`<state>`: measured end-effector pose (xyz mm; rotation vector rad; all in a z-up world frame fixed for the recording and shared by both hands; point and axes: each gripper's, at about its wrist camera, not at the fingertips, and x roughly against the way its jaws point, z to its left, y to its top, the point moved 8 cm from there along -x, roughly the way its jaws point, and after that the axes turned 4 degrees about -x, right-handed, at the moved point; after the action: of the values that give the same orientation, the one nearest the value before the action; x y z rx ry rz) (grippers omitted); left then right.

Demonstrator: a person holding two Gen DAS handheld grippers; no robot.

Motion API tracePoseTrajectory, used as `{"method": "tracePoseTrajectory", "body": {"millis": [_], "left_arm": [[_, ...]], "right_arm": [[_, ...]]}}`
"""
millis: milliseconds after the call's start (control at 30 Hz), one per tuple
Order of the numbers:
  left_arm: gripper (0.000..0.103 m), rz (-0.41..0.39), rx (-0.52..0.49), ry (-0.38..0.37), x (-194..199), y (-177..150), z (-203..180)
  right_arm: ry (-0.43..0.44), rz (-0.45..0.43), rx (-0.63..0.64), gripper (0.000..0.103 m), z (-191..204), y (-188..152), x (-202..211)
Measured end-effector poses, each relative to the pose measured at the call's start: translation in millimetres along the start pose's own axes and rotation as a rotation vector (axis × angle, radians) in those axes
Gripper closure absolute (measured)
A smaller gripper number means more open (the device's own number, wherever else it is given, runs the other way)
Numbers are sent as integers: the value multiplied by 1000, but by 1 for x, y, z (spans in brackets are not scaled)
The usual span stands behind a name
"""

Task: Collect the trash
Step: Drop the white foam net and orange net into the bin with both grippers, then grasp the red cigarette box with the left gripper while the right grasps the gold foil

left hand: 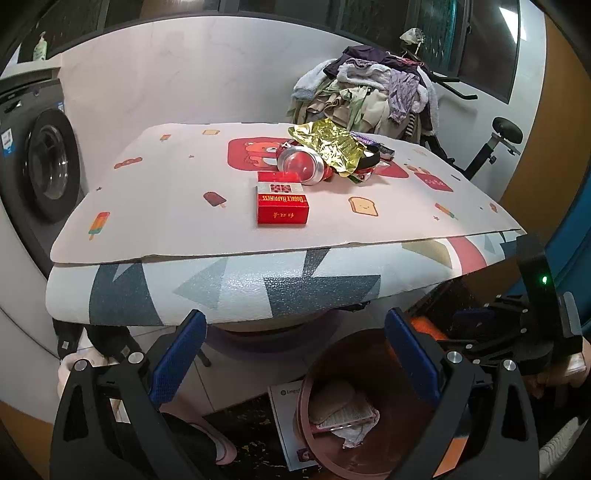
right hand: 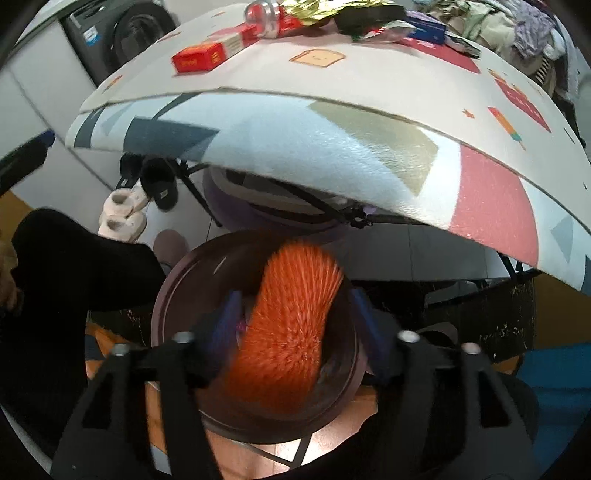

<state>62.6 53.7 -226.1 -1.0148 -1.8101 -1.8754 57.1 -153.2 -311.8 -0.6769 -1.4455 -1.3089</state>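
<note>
My left gripper (left hand: 295, 354) is open and empty, held below the table's front edge, above a round brown trash bin (left hand: 406, 435) with crumpled paper in it. On the table lie a red cigarette box (left hand: 282, 203), a tipped can (left hand: 301, 164) and a gold foil wrapper (left hand: 332, 146). My right gripper (right hand: 295, 325) is over the same bin (right hand: 162, 314). A fuzzy orange item (right hand: 291, 321) sits blurred between its blue fingers; whether they touch it I cannot tell. The red box (right hand: 199, 57), can (right hand: 264, 16) and wrapper (right hand: 317, 9) show at the top.
A padded mat (left hand: 166, 206) covers the table and overhangs its edge. A washing machine (left hand: 40, 166) stands at left, a heap of clothes (left hand: 365, 92) behind the table. Slippers (right hand: 122, 218) and black shoes (right hand: 159, 181) lie on the floor under it.
</note>
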Motion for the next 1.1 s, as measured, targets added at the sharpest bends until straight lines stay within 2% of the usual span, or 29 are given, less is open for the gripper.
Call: {"method": "tracePoseTrajectory", "body": {"millis": [67,167,333,700,867,1100], "left_arm": [[8,3,-1,2,-1,-1,0],[8,9,4,3,-3,-1,1],[8,14,18,6,-4,-2,4],[8,26,53,14,-6,4,12],[8,26,62,19,-15,26,19],[8,74,60,-6,-55,77,17]], "right_arm": [[1,-14,-25,22,-4,2,2],[-3,-41,-64,15,-11,5,5],[-1,-63,-108,14,-20,8,10],[12,-153,-122,12,-25,18,32],[45,-184,-154,9,-33,29,43],[16,-278,-167,7,-48,62,62]]}}
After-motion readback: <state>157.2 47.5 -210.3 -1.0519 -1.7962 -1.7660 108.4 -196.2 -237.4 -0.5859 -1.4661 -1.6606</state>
